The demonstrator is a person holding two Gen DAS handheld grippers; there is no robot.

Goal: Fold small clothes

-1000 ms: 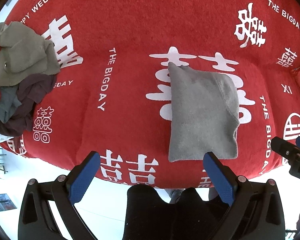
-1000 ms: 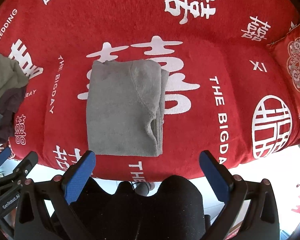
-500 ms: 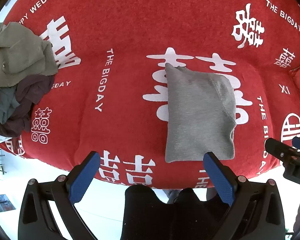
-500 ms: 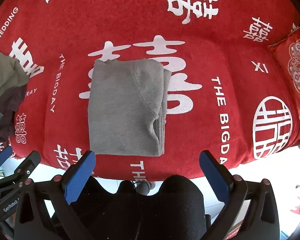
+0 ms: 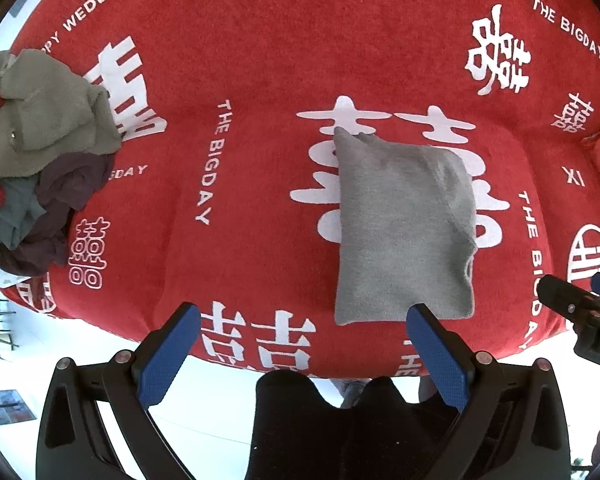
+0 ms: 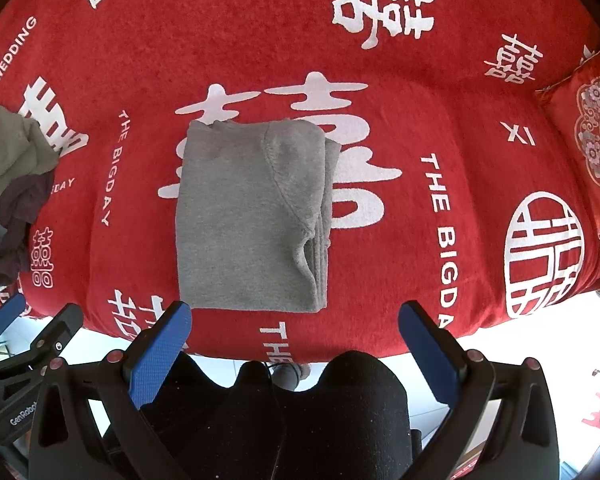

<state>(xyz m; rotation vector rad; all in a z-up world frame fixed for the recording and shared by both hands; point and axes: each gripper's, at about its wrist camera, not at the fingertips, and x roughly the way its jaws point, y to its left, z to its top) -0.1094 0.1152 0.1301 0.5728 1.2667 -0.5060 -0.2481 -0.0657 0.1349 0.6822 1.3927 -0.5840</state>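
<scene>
One grey garment [image 6: 248,216] lies folded into a neat rectangle near the front edge of the red blanket [image 6: 440,80], its layered edges stacked along the right side in the right wrist view. That tidy stack, lying flat with nothing gripping it, suggests this piece is finished and was set here within easy reach of both arms. The left tongs [image 5: 300,344] and right tongs [image 6: 296,340] both hover off the front edge with jaws spread wide and empty (neither blue pad touches cloth), which reads as a release posture or readiness for the next item.

Well apart at the left edge sits a crumpled pile of unfolded clothes [image 5: 32,160], olive, dark purple, teal and red, probably the stock still to be done. How many pieces it holds cannot be told, since the frame cuts it off. What kind of garment the grey one is stays hidden by the folding. An embroidered red cushion [image 6: 592,136] is partly cropped at the right.
</scene>
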